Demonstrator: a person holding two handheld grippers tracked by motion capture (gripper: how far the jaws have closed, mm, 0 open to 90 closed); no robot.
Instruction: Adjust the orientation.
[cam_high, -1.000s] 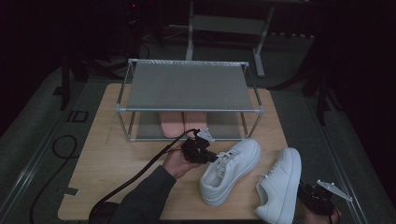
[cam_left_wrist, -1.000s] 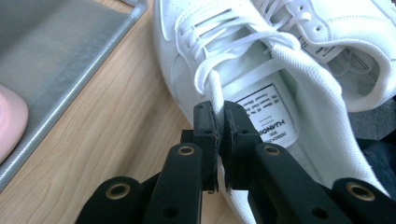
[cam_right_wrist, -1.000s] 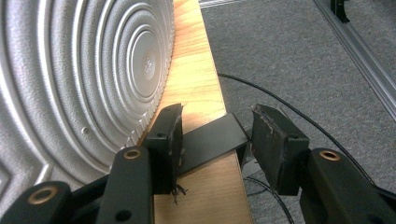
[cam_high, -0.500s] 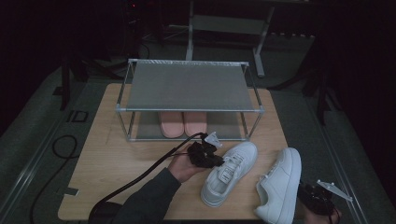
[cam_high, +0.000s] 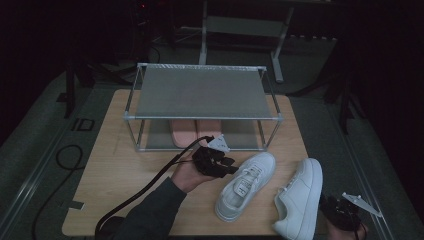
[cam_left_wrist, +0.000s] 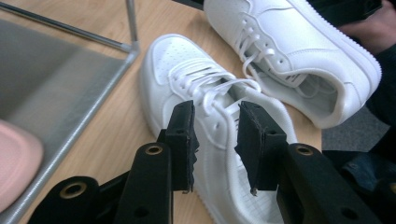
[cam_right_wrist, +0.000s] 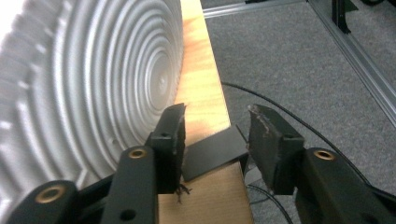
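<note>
Two white sneakers lie on the wooden table (cam_high: 125, 195). One sneaker (cam_high: 245, 185) (cam_left_wrist: 187, 79) stands upright. The other sneaker (cam_high: 300, 200) (cam_left_wrist: 299, 42) lies tipped on its side, and its grey ringed sole (cam_right_wrist: 93, 79) faces my right gripper. My left gripper (cam_high: 227, 167) (cam_left_wrist: 215, 126) hovers over the upright sneaker's laces. Its jaws have just been opening and grip nothing. My right gripper (cam_high: 330, 206) (cam_right_wrist: 215, 126) sits at the table's near right corner beside that sole. Its jaws have just been closing a little but stand open, with nothing between them.
A metal two-shelf rack (cam_high: 200, 92) (cam_left_wrist: 46, 79) stands at the back of the table. A pair of pink slippers (cam_high: 195, 131) (cam_left_wrist: 16, 158) lies on its lower shelf. A black cable (cam_high: 145, 192) trails from the left gripper. Black tape (cam_right_wrist: 215, 154) marks the table edge, with grey floor (cam_right_wrist: 303, 60) beyond.
The left gripper's jaws have opened and the hand has lifted slightly off the upright sneaker. The right gripper and both sneakers stay where they were.
</note>
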